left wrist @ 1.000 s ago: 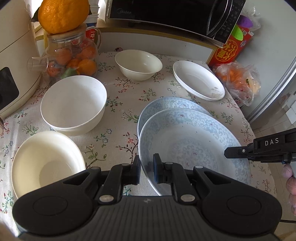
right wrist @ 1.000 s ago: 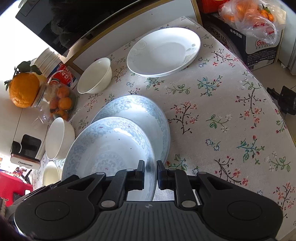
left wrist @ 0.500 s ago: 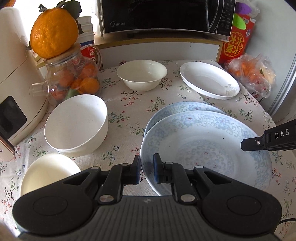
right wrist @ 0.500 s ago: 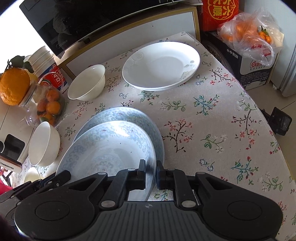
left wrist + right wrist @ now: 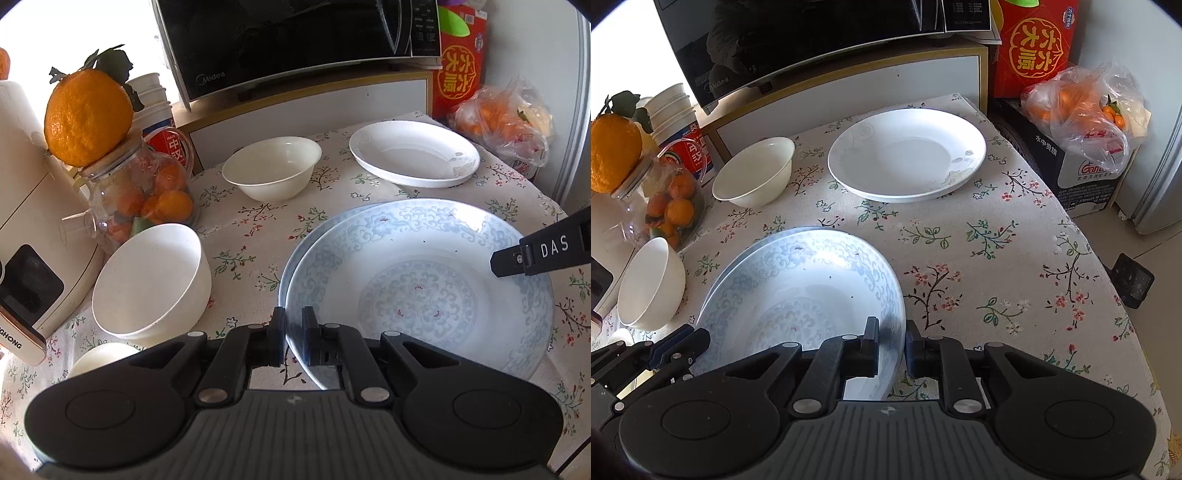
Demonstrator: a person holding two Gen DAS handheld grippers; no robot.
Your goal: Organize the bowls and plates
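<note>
Floral tablecloth [image 5: 979, 236], Midea microwave [image 5: 295, 40], DAS-marked right gripper [image 5: 535, 254], Changhong appliance [image 5: 29, 280]

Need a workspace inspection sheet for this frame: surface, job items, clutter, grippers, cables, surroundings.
Surface: floral tablecloth covers the table.
Job's things: blue patterned plate over a second like plate; white plate at the back; small cream bowl; large white bowl; another bowl at the near left edge.
Clutter: glass jar of oranges, large orange on top.
Grippers: left gripper and right gripper each clamp the top plate's rim, on opposite sides.
Cables: nothing seen.
Surroundings: microwave, red box, bagged oranges.
</note>
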